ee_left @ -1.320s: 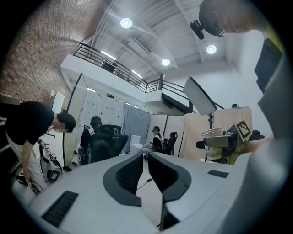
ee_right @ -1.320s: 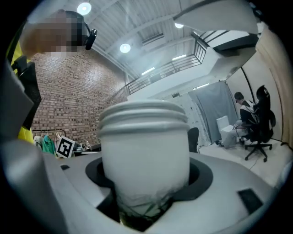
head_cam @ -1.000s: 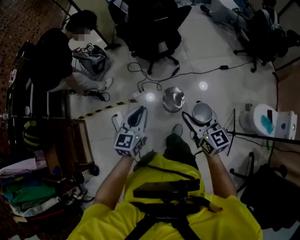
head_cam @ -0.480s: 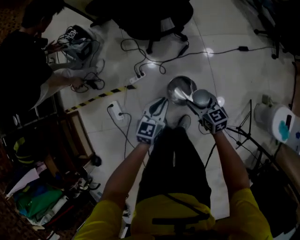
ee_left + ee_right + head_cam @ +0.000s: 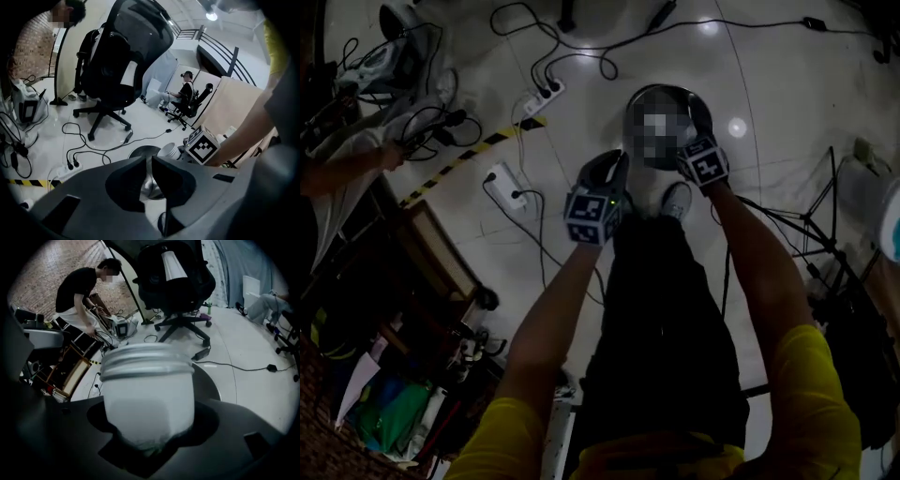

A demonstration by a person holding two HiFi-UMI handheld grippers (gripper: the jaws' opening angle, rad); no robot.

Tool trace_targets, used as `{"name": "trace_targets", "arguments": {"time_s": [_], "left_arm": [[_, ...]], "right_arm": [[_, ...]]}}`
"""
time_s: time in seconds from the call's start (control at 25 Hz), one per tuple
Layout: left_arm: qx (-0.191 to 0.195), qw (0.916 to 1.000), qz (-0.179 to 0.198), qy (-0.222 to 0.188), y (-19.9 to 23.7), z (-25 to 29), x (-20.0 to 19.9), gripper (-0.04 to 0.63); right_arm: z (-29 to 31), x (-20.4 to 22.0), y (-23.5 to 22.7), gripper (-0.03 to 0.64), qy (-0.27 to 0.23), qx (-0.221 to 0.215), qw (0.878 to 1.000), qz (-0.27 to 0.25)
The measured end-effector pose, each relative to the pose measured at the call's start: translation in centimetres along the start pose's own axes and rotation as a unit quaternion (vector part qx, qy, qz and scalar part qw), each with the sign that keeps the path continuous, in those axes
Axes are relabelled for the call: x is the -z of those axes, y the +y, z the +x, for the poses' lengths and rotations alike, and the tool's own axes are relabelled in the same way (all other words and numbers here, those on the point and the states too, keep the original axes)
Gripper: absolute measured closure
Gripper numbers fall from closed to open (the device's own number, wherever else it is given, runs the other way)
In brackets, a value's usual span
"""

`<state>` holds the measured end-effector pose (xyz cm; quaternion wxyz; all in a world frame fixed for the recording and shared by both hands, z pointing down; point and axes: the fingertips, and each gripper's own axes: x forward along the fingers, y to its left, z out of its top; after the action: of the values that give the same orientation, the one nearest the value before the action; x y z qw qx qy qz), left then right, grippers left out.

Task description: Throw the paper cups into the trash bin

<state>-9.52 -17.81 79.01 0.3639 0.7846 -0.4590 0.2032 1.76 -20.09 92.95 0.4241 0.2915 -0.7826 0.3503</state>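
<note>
A round metal trash bin (image 5: 666,90) stands on the pale floor in front of the person's feet; a mosaic patch covers most of it in the head view. My right gripper (image 5: 686,142) hangs over the bin's right side, shut on a stack of white paper cups (image 5: 147,390) whose base sits between its jaws. The bin's rim (image 5: 212,383) shows behind the cups. My left gripper (image 5: 617,164) is just left of the bin, shut with nothing in it. From the left gripper view (image 5: 149,161) I see the bin (image 5: 140,151) and the cups (image 5: 169,150) held above it.
A power strip (image 5: 540,93) with several cables lies on the floor to the bin's left, beside yellow-black tape (image 5: 469,159). A tripod (image 5: 811,230) stands at the right, clutter and a wooden frame (image 5: 441,272) at the left. An office chair (image 5: 122,70) and a crouching person (image 5: 79,291) are beyond.
Both grippers have moved forward to the bin. The right one, still holding the cups, went from short of the bin to over it, and the head view has tilted down.
</note>
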Motion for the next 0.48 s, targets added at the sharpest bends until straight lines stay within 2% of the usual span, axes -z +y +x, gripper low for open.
{"name": "trace_targets", "arguments": {"time_s": [0.2,0.44,0.48], "left_arm": [[-0.007,0.9997,-0.011,0.019,1.3,1.7,1.9,0.538],[-0.011,0.9996,-0.01,0.025,1.9,2.4,1.5,0.538],[-0.012,0.9995,-0.011,0.026,2.0,2.5,1.3,0.538]], "right_arm": [[1.2,0.0,-0.1,0.261,0.018,-0.007,1.0,-0.007],[2.1,0.0,0.6,0.261,0.026,-0.024,0.999,0.013],[2.2,0.1,0.6,0.237,0.028,-0.027,0.999,0.014]]}}
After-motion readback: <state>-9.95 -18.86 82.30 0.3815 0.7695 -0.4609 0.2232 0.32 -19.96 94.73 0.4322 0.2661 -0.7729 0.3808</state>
